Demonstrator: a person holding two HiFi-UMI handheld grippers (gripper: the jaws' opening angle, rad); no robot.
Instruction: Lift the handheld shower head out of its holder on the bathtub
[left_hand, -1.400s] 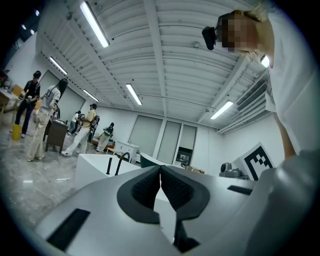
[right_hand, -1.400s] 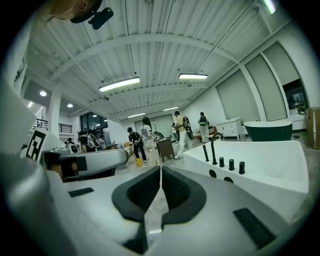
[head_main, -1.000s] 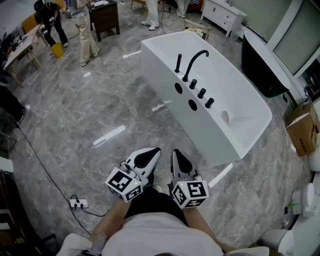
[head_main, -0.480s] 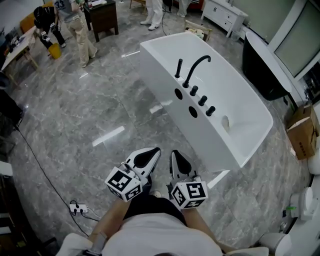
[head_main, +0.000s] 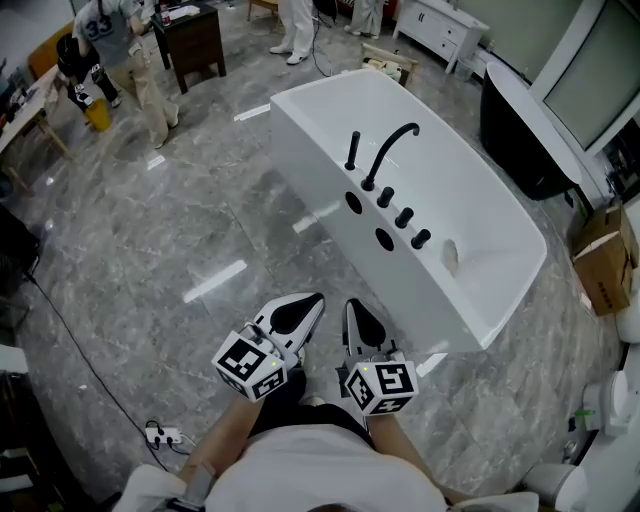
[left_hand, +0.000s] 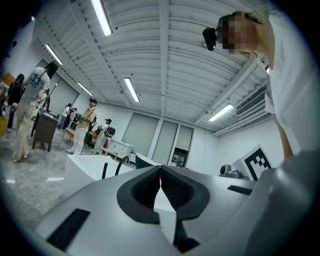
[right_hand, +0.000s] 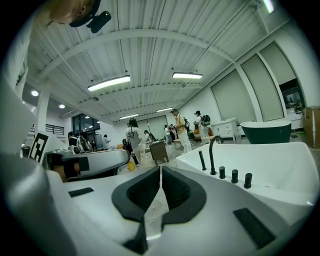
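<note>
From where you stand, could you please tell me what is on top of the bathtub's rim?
On the bathtub rim, a slim black handheld shower head stands upright, beside an arched black spout and three black knobs. Its holder is too small to make out.

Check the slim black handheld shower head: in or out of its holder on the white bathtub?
In. The shower head stands upright on the bathtub deck beside the arched black spout; nothing grips it.

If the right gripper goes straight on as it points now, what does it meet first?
Probably the marble floor; the right gripper aims just left of the bathtub, though depth is unclear.
</note>
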